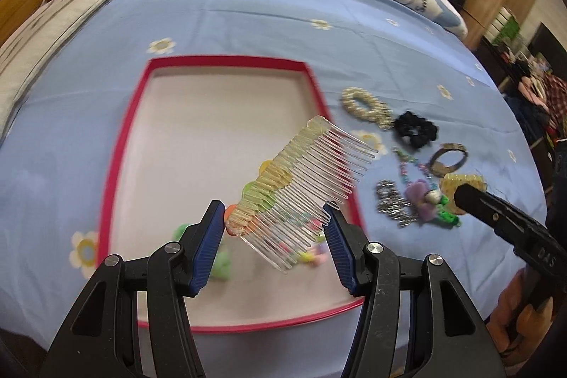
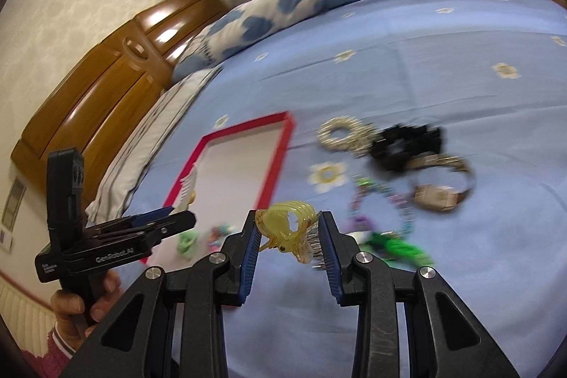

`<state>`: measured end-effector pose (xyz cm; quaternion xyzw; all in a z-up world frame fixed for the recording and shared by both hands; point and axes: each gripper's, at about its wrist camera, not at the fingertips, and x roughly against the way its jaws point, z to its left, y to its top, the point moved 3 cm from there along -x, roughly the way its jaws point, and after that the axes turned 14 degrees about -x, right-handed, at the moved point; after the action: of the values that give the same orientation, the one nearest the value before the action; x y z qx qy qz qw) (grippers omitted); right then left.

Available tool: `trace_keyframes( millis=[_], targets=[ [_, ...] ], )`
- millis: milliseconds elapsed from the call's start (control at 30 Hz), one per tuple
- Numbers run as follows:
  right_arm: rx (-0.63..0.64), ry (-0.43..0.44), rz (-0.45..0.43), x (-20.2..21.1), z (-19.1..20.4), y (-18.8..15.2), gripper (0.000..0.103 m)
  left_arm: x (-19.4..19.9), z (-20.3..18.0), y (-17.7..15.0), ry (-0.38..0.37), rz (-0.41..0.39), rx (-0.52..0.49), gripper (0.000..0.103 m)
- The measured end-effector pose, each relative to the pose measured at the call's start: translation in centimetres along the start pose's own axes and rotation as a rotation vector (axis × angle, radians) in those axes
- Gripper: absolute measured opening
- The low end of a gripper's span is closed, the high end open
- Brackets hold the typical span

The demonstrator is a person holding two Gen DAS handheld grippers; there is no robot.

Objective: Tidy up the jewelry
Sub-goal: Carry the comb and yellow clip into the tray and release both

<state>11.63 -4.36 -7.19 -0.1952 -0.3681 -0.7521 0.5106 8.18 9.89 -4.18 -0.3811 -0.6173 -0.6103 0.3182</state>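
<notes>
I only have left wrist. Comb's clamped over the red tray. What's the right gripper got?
Observer: The right gripper is shut on a yellow claw clip, seen clearly in the right wrist view.
Operator: Is it over the tray yet?
Observer: No, it is above the blue sheet, to the right of the red tray.
Operator: Who's holding my side?
Observer: A bare hand with a dark red sleeve grips the left gripper's handle.
</notes>
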Motion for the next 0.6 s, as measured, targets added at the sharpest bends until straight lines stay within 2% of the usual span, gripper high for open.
trace_keyframes(
  millis=[367,600],
  targets=[
    [0.101,0.043,0.103,-5.6,5.6,-2.2,0.033,0.1,4.7,-2.2,0.069,0.019,0.058,0.056],
    [0.126,0.029,0.159,-9.3,6.8,-2.3,0.033,-1.5,6.1,-2.2,0.108,0.049,0.049,0.056]
  ],
)
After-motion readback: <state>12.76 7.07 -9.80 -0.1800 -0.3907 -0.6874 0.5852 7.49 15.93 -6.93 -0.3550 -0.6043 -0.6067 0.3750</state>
